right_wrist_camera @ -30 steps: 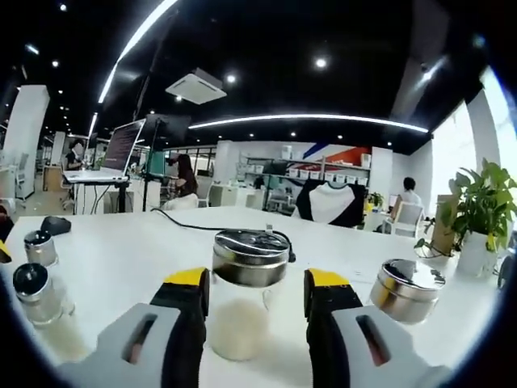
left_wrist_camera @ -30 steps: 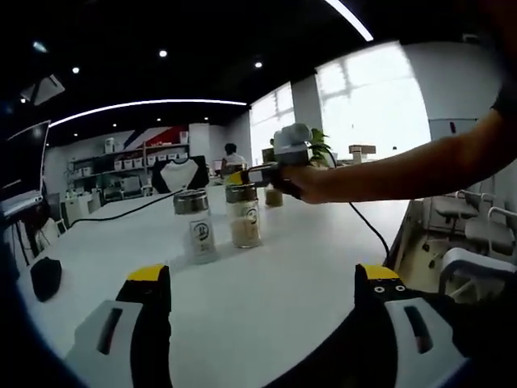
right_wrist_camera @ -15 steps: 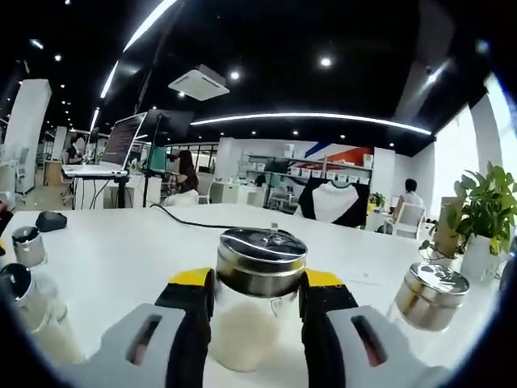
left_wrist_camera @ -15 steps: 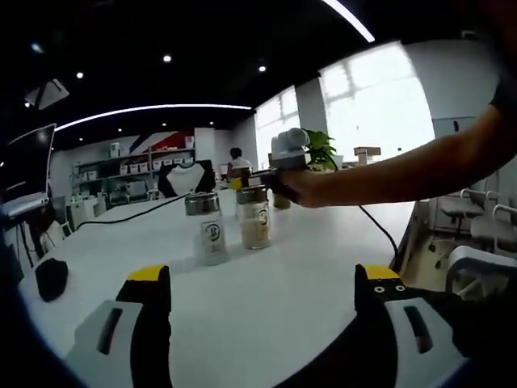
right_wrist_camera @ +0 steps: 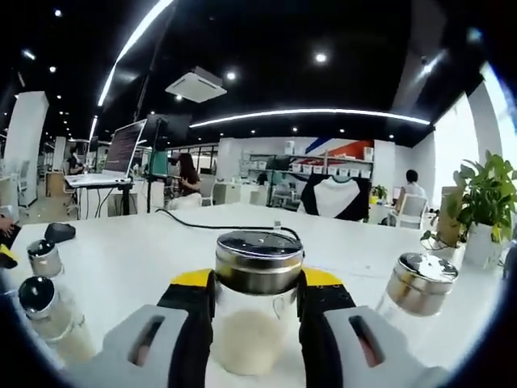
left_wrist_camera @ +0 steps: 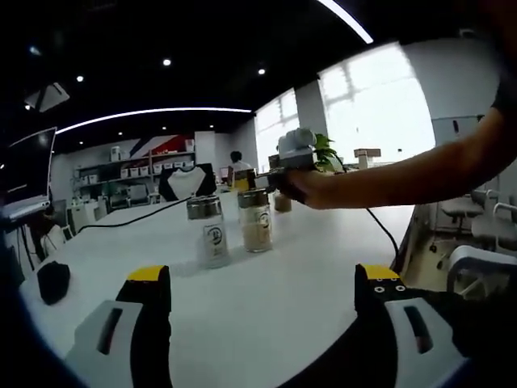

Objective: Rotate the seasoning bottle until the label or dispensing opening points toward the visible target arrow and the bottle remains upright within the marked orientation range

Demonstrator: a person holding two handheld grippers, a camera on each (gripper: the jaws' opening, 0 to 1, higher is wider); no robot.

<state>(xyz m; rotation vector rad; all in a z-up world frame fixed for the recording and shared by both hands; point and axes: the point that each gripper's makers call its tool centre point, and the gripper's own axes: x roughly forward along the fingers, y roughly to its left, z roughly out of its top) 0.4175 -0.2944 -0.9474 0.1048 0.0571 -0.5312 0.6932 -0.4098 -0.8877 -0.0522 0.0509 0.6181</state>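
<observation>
Right tool (right_wrist_camera: 255, 301) clamps the seasoning bottle (right_wrist_camera: 257, 303) upright on the desk (right_wrist_camera: 137, 259); left tool (left_wrist_camera: 262, 315) waits, jaws apart. No arrow visible, so alignment is unconfirmed.

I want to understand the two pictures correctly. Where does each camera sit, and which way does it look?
Left gripper view: rides on the left tool, open above the white table; looks at two seasoning bottles and the person's arm.
Right gripper view: rides on the right tool, shut on a seasoning bottle; looks across the table toward shelves.
Shared: table, bottles, plant.
</observation>
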